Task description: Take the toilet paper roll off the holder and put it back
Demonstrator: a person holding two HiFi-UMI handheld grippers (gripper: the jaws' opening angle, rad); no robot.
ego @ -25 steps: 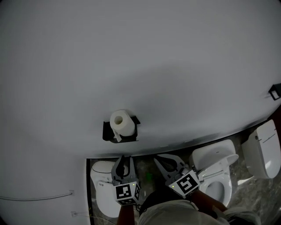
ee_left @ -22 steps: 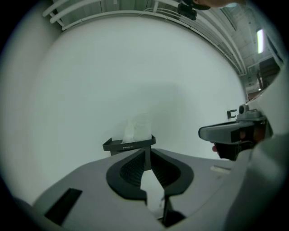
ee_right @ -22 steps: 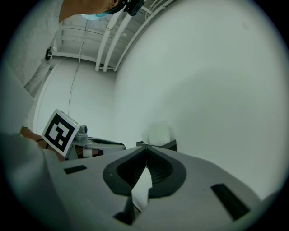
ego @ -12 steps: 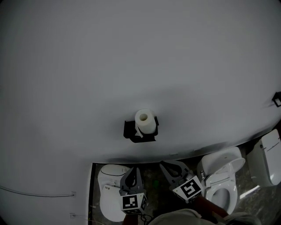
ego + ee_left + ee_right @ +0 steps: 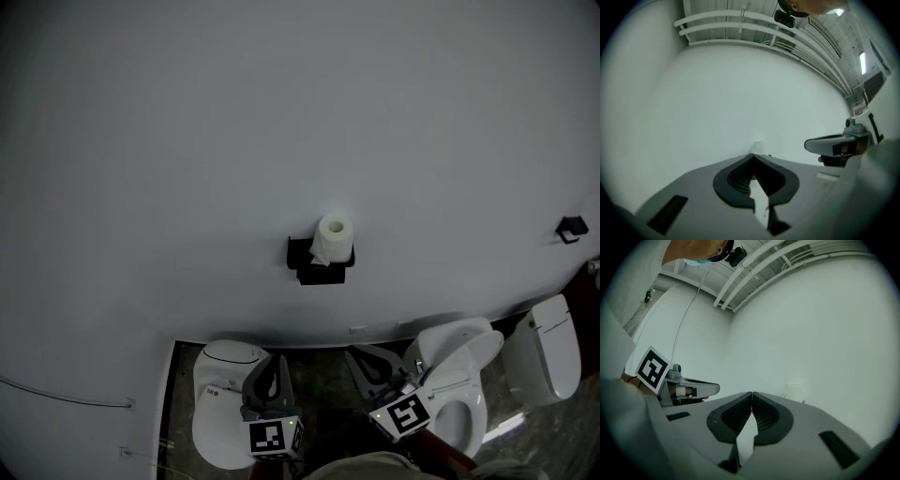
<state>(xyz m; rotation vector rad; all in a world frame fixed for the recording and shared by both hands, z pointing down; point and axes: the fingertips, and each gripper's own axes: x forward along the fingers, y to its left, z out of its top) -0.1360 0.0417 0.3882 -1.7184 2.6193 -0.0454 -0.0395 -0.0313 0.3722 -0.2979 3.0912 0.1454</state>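
Dim head view; gripper views brighter, fisheye-warped, vignetted.

Toilet paper rolls: there was one toilet paper roll [image 5: 334, 236].
Holders: there was one black holder [image 5: 317, 266].
Toilets: there were three, the left toilet [image 5: 217, 412], the middle toilet [image 5: 450, 370] and the right toilet [image 5: 542, 349].
Wall brackets: there was one small black bracket [image 5: 571, 228].
Tongs: there were two, the left tongs [image 5: 277, 367] and the right tongs [image 5: 361, 361].

In the left gripper view the left claw [image 5: 752, 156] hides most of the white toilet paper roll [image 5: 759, 144]. In the head view the small black wall fitting [image 5: 571, 228] is too small to identify, and the bottom edge cuts the person's light clothing [image 5: 361, 467].
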